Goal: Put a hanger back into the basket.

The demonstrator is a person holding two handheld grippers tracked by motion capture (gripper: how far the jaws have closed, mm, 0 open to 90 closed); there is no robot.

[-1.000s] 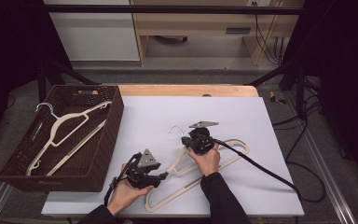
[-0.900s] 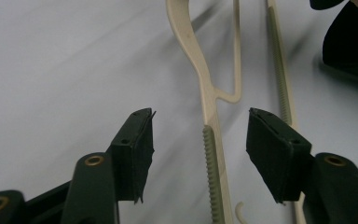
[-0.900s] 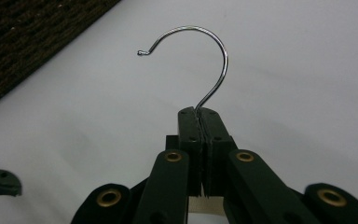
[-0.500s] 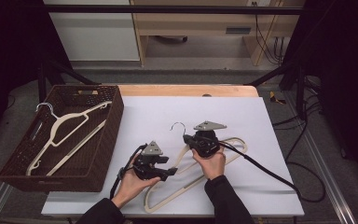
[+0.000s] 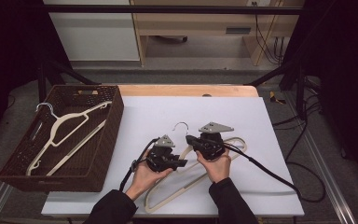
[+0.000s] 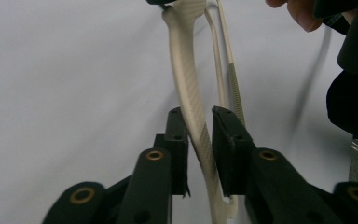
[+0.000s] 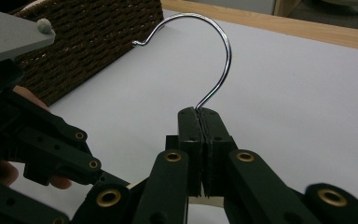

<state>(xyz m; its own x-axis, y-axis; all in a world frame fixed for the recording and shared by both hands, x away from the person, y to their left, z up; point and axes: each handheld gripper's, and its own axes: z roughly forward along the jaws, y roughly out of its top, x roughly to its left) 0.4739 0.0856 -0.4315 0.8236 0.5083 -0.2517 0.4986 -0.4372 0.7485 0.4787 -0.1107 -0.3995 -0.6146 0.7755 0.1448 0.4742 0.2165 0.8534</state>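
Observation:
A cream hanger [image 5: 186,186] with a chrome hook [image 5: 181,126] lies slantwise on the white table, partly lifted between both hands. My right gripper [image 5: 189,139] is shut on the base of the hook; in the right gripper view the wire [image 7: 223,46] rises straight out of the closed jaws of my right gripper [image 7: 200,112]. My left gripper [image 5: 182,163] sits just left of it. Its jaws have just been closing, and in the left gripper view my left gripper [image 6: 199,126] clamps one arm of the cream hanger [image 6: 186,70], with a pad on each side.
A dark wicker basket [image 5: 107,140] stands at the table's left and holds another cream hanger [image 5: 65,126]. The right gripper's black cable [image 5: 270,172] trails across the table to the right. A wooden strip [image 5: 186,90] edges the far side.
Both hands have carried the hanger to the right and farther up the table. The left gripper's jaws have closed in on the hanger's arm.

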